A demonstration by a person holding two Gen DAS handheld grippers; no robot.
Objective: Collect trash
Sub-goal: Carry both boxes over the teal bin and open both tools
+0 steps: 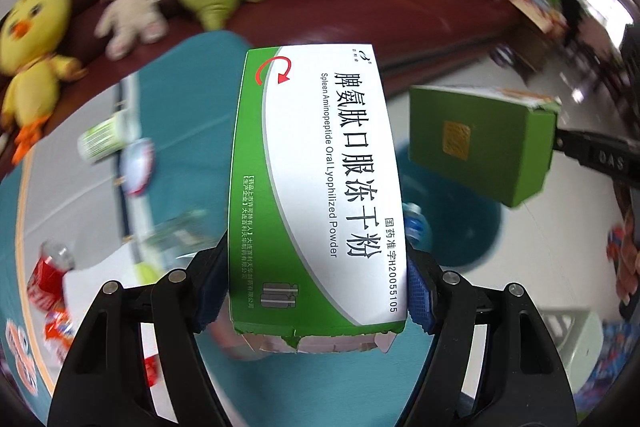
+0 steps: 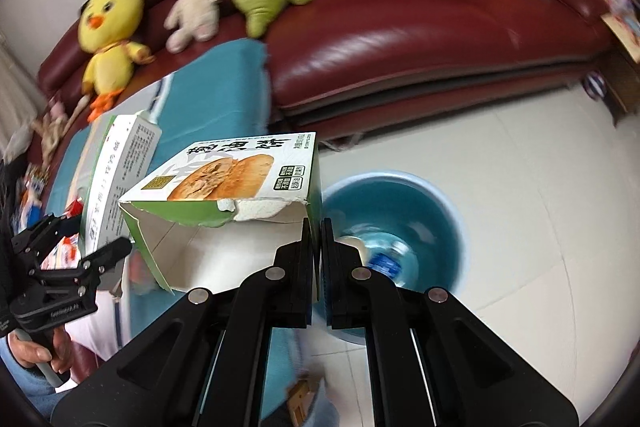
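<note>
1. A green-and-white medicine box (image 1: 316, 187) is clamped between the fingers of the left gripper (image 1: 316, 291), filling the centre of the left wrist view.
2. A torn green pastry box (image 2: 236, 183) is pinched by one side wall in the right gripper (image 2: 321, 247), whose jaws are almost together, at centre frame.
3. A blue trash bin (image 2: 440, 211) is seen on the tiled floor at right of centre, with a plastic bottle (image 2: 384, 259) inside.
4. A yellow chick plush (image 2: 108, 39) is seen on the red sofa (image 2: 400, 39) at upper left.
</note>
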